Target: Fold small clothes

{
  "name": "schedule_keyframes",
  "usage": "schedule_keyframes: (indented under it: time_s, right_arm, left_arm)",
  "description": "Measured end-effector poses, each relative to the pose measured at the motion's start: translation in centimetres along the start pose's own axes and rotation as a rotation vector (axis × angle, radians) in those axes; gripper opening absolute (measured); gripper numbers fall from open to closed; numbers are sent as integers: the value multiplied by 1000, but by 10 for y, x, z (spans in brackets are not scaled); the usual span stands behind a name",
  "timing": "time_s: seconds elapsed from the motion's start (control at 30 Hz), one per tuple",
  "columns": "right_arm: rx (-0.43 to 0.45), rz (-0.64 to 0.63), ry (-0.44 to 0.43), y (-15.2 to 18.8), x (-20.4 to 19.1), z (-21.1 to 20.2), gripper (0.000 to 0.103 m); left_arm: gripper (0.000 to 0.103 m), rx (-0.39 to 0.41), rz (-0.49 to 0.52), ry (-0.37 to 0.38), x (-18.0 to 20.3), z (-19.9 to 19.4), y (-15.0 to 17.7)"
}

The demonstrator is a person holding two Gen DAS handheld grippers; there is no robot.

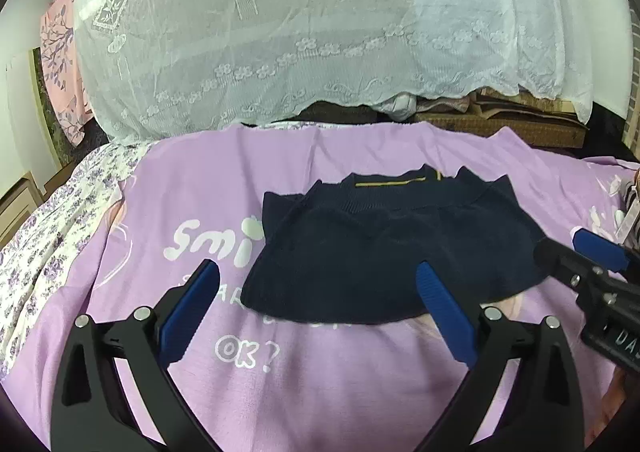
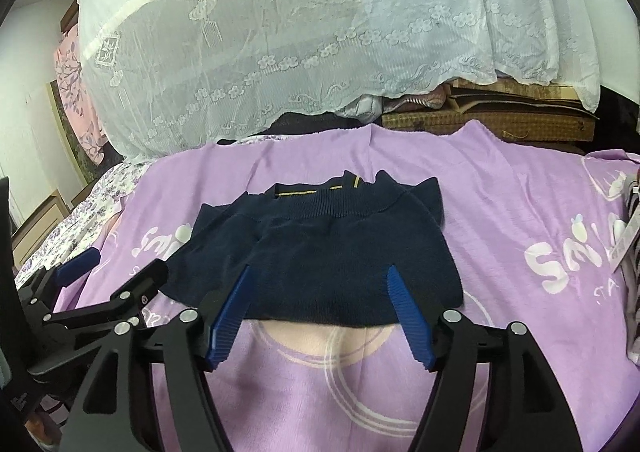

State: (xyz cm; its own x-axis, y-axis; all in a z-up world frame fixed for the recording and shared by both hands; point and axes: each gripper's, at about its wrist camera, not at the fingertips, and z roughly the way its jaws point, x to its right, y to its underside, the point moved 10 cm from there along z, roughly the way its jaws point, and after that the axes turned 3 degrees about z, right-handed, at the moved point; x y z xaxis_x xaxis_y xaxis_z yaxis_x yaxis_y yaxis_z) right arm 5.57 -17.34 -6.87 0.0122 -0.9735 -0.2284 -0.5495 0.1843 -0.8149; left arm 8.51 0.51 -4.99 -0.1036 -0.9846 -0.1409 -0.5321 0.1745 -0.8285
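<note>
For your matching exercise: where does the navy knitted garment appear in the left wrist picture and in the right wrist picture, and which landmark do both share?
Left wrist view: the navy garment lies right of centre on the purple blanket, beyond the open left gripper.
Right wrist view: the navy garment lies at centre, just beyond the open right gripper.
Shared landmark: the white lace cloth draped behind the blanket.
</note>
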Motion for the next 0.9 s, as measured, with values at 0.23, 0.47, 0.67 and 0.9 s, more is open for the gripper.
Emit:
schedule_keyframes:
  time_s: [0.23,0.47,0.67,0.9]
  right_arm:
    - [19,9,16,2,5,-12,76]
    - [36,22,20,-1,11,-22,77]
    - [39,33,27,-1,15,-25,78]
    - [7,72,19,-6,23,-9,79]
  left_arm:
    - [98,25,-1,13,2,-14,-6]
    - [98,34,6,12,6,-23,-6]
    - [98,19,2,3,1,-19,-3]
    - [98,-70,-72,-11,-37,17,4]
